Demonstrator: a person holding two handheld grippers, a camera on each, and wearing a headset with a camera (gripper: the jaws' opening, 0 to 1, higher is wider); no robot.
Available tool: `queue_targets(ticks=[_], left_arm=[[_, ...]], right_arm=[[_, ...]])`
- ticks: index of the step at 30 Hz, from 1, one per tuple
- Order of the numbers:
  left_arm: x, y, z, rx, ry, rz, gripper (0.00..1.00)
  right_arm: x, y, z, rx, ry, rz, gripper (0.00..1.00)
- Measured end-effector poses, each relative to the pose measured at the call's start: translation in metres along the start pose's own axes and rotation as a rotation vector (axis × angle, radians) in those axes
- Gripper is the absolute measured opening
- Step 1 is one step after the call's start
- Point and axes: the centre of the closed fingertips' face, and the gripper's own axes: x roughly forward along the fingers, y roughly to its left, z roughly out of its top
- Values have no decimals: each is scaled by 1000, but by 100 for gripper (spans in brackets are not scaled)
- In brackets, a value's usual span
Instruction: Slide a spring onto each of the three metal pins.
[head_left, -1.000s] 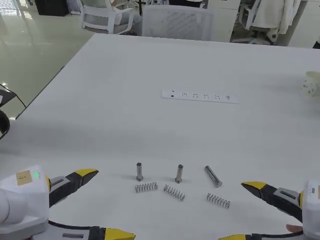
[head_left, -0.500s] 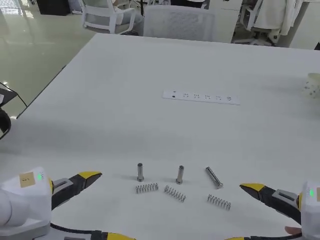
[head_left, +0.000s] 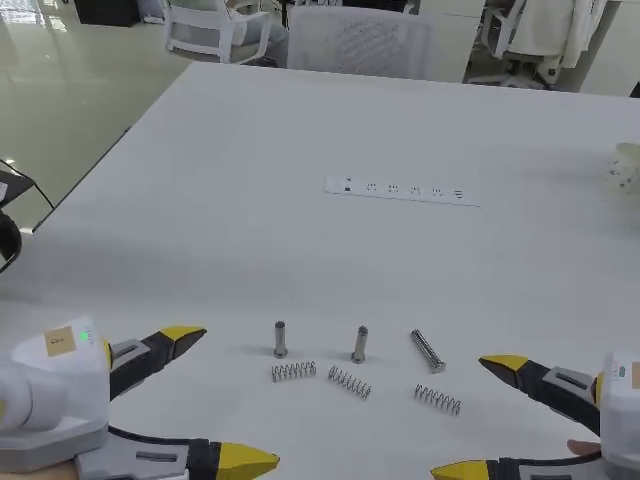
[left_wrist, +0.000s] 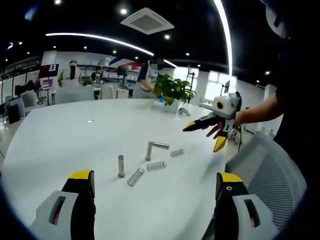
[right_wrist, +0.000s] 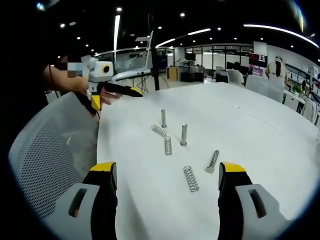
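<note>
i look down on a white table (head_left: 300, 130). three pins are in a row near my edge of it. the left pin (head_left: 280, 338) stands up. the middle pin (head_left: 360, 343) stands up too. the right pin (head_left: 427, 351) lies flat, and its far end leans a bit to the left.

three springs lie flat on the table. the left spring (head_left: 293, 372) is just beside the left pin, on the side near me. the middle spring (head_left: 349, 383) is just beside the middle pin, also on my side. the right spring (head_left: 437, 400) is near the right pin, on my side too. all three pins are bare.

the left gripper (head_left: 215, 398) is to the left of the row, near it, and touches none of them. its jaws are spread wide and hold nothing. in the left gripper view i see bare table between the two yellow tips, and the pins and springs lie ahead of them.

the right gripper (head_left: 462, 415) is to the right of the row. its jaws are spread wide too, and they hold nothing. the right spring is the thing closest to it.

far back on the table lies a long white power strip (head_left: 402, 190). behind the table is a white chair (head_left: 360, 40).
</note>
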Motion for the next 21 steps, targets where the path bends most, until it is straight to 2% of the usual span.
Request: queue_targets(ticks=[3,7,21], left_arm=[[0,1,3,7,-10,-1,98],[1,4,2,11,-7,-2,98],[1,7,-3,-1,-3,1,98]], right_arm=[[0,-5,5,2,-13,-9,84],[1,-8,6,4,-15,-11,84],[9,-7,9,9,1,12,82]])
